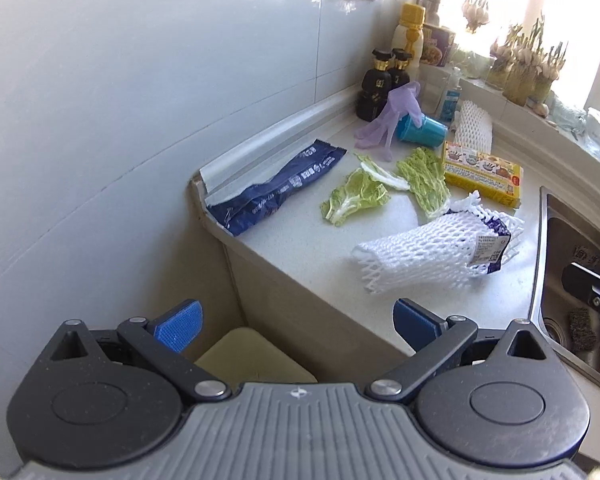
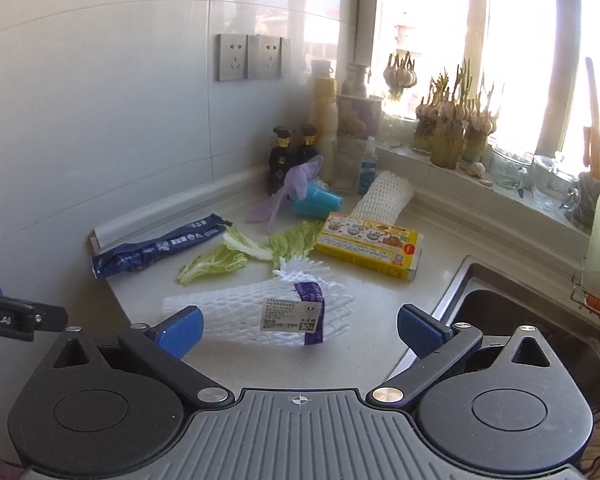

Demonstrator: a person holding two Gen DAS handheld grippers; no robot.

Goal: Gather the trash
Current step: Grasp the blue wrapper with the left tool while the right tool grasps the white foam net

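Trash lies on the white counter (image 1: 300, 240): a dark blue wrapper (image 1: 276, 192) (image 2: 160, 248), cabbage leaves (image 1: 356, 196) (image 2: 220, 260), a white foam net with a purple label (image 1: 428, 256) (image 2: 268, 312), a purple glove (image 1: 388, 120) (image 2: 292, 188), a second foam net (image 1: 474, 128) (image 2: 384, 196). My left gripper (image 1: 296, 328) is open and empty, off the counter's near-left corner. My right gripper (image 2: 298, 330) is open and empty, just short of the labelled foam net. The left gripper's side shows at the left edge of the right wrist view (image 2: 16, 316).
A yellow box (image 1: 482, 176) (image 2: 370, 248), a blue cup (image 1: 420, 130) (image 2: 318, 202), dark bottles (image 1: 380, 88) (image 2: 290, 156) and a yellow-capped bottle (image 1: 410, 36) stand at the back. A steel sink (image 1: 580, 280) (image 2: 520, 320) lies to the right. Sprouting garlic jars (image 2: 448, 132) line the windowsill.
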